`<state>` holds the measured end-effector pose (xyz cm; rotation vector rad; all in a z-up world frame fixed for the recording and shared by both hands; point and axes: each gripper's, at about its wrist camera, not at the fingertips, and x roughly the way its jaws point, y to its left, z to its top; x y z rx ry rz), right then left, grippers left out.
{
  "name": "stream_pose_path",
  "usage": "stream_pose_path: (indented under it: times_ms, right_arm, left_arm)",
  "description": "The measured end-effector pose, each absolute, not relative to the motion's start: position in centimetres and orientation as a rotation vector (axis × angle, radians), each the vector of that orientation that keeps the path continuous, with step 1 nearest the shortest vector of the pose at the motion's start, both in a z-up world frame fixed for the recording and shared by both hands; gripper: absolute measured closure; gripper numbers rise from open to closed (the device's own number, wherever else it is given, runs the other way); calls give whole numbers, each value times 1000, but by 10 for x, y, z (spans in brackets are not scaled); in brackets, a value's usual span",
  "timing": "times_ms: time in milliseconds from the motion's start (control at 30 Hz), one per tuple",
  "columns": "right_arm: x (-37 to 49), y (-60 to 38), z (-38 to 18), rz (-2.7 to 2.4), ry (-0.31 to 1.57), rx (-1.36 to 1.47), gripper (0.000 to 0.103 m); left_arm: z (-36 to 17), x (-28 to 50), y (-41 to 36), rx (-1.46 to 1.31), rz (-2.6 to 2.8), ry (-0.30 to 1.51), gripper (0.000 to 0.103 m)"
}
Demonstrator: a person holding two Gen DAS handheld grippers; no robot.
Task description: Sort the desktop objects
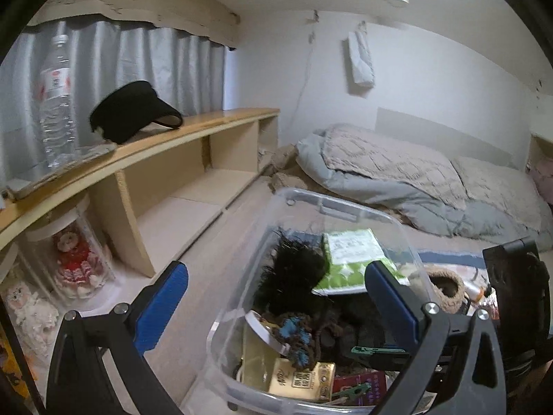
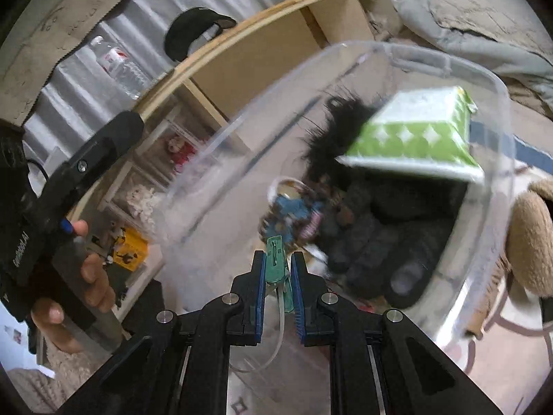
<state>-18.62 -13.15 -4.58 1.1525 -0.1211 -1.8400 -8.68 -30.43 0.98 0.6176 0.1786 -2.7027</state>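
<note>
**Green clip carried over the clear bin**

A small green plastic clothes peg sits pinched between the pads of the right gripper, held by its tail end so that its nose sticks out forward, free to drop once the jaws part. A thin translucent strap loops down from it behind the fingers. The peg hangs just over the near wall of the clear plastic storage bin, which seems to be the collecting place for this sort; the hold looks like a carry toward a release inside.

The bin is already well filled: a green-and-white patterned tissue pack rests tilted on top, propped on a black feathery duster-like thing, with dark fleece items and a blue-and-brown tangle below. The left view adds a gold-coloured carton and another green peg low at the near end, so like things may be gathering there.

The left gripper has its blue-padded jaws spread wide and empty, straddling the bin's near end; I judge it is waiting or ready to steady the bin.

Around the bin lie a tan plush toy, a bed with grey quilt, and a wooden shelf bearing a black visor cap and a clear water bottle.
</note>
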Motion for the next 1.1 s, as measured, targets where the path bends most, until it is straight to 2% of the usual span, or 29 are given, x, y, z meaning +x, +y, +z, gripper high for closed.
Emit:
stream_pose_path:
  times_ms: [267,667,700,733,767,800,1100]
  right_arm:
    - [-187,-194,-36,-1765,-57,1138,88]
    - [-193,-244,-64,-1723,9,1263,87]
    - [-193,-242,-63,-1740,4,1256,78]
    - [-193,-242,-61,-1754,5,1252,64]
    - [-192,-242,-60,-1762,4,1249,22]
    - [-192,-240,-57,-1771,-8,1240,10]
    - [-187,-231,-40,-1812,-30,1171,10]
  left_arm:
    - [25,-61,-327,537,-2638,227,0]
    - [28,-37,-346,486,-2603,268,0]
    - [28,-38,-347,487,-2604,269,0]
    - [28,-38,-347,488,-2603,270,0]
    - [27,-38,-347,489,-2603,270,0]
    - [27,-38,-347,490,-2605,271,0]
    - [32,-33,-339,480,-2618,239,0]
